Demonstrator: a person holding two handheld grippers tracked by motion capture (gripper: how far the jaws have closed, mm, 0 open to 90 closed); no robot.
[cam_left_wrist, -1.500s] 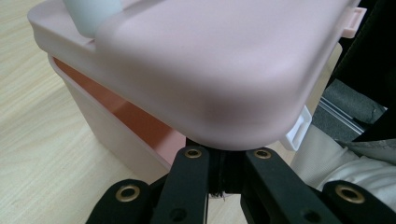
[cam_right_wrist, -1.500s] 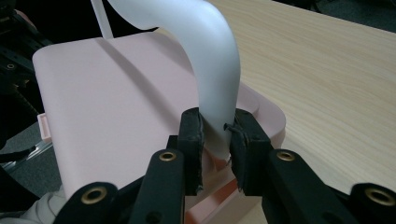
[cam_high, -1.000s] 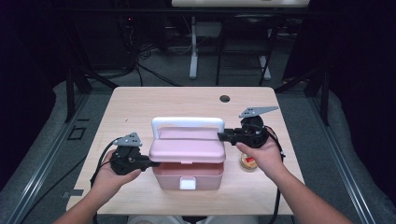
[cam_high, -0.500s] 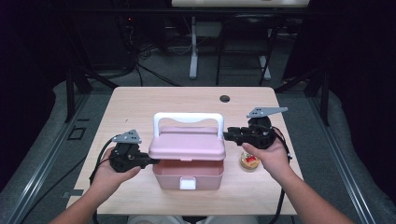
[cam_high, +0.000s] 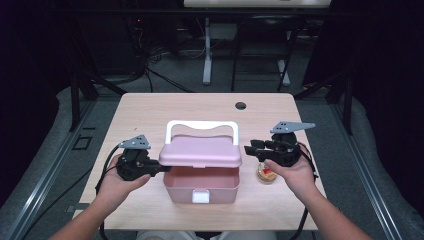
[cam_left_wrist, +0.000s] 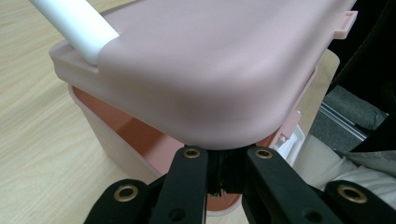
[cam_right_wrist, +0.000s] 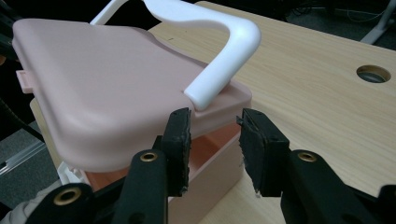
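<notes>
While the pink lid (cam_high: 200, 151) sits raised above the box (cam_high: 201, 186) at the table's (cam_high: 150, 107) near edge:
Left gripper (cam_high: 159, 169): clenched on the lid's edge.
Right gripper (cam_high: 248, 148): released, jaws just opening, nothing between them.

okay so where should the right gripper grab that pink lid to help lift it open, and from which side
Probably the lid's thin side edge on its right, just below the white handle's foot, coming in level from the right. The lid is already tilted up off the box, so that rim stands free. The right gripper has just been opening, nothing between its pads; the left gripper pinches the opposite edge.
</notes>
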